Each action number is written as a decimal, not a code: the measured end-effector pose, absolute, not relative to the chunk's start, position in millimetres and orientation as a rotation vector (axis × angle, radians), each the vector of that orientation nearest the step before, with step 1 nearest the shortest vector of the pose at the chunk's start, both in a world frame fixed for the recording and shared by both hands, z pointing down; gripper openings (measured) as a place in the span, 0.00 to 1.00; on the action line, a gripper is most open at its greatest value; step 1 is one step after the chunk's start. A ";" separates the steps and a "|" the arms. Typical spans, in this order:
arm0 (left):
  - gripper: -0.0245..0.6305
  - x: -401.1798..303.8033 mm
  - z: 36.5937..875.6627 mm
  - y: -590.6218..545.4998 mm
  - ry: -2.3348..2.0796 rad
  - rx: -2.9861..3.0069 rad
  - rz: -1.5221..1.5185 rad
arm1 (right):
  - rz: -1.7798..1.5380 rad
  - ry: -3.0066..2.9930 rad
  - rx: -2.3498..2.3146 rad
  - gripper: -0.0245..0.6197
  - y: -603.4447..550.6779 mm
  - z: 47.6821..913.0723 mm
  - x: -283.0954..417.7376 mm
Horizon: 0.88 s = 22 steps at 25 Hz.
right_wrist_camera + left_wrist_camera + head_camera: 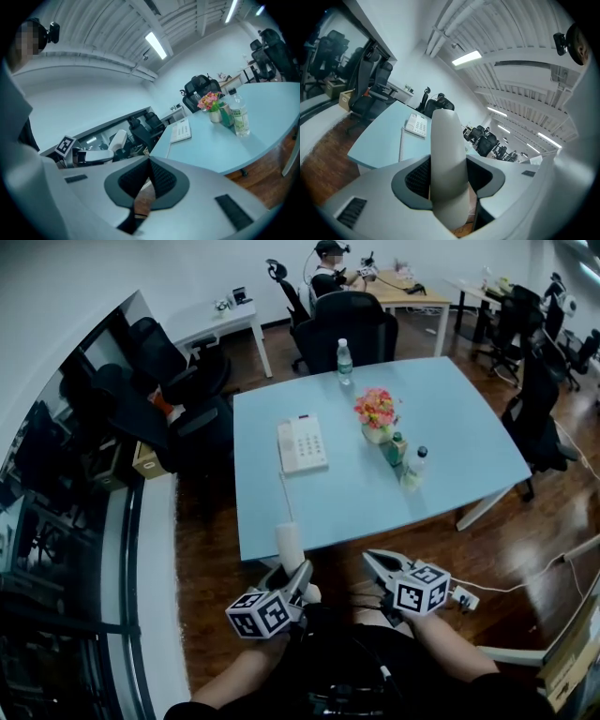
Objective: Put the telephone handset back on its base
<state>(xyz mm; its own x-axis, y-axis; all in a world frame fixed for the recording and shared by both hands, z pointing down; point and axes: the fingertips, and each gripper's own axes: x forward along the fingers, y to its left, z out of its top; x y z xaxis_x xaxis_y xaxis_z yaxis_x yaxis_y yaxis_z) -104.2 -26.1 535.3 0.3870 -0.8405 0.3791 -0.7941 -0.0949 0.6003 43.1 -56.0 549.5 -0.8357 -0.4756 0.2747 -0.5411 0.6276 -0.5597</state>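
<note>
Handset (289,542) shows only its pale upper end in the head view. Its lower part is sunk between the jaws of the left gripper (296,574), which are clamped on it. In the left gripper view the handset (448,159) stands upright through the middle of the frame, its foot cut off behind the dark pads. The cord (284,495) is thin and hard to follow, and where it joins the handset cannot be made out.

The right gripper (371,561) has its jaws together with nothing between them. Its own view shows the tips (149,161) meeting, with only floor in the slit below.

Both forearms (246,673) enter from the bottom edge of the head view, and the hands are hidden behind the marker cubes (420,589). Both grippers are held low, pointing up the frame at the table (441,418), and the left one is just below its near edge.

The base (302,443) lies flat at centre left of the tabletop, well apart from the handset. Bare tabletop runs from the base down to the near edge. Flowers (377,412) and two bottles (413,466) stand to its right, clear of it.
</note>
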 end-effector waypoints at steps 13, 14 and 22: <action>0.36 -200.1 532.1 -159.7 -1.331 1.868 -0.072 | 0.976 -2.675 0.980 0.06 -174.0 526.1 -45.6; 0.36 -207.0 534.4 -167.2 -1.326 1.870 -0.063 | 0.974 -2.675 0.992 0.06 -182.7 524.8 -52.6; 0.36 -240.5 552.0 -221.0 -1.314 1.856 -0.021 | 1.009 -2.642 1.019 0.06 -228.0 537.6 -84.6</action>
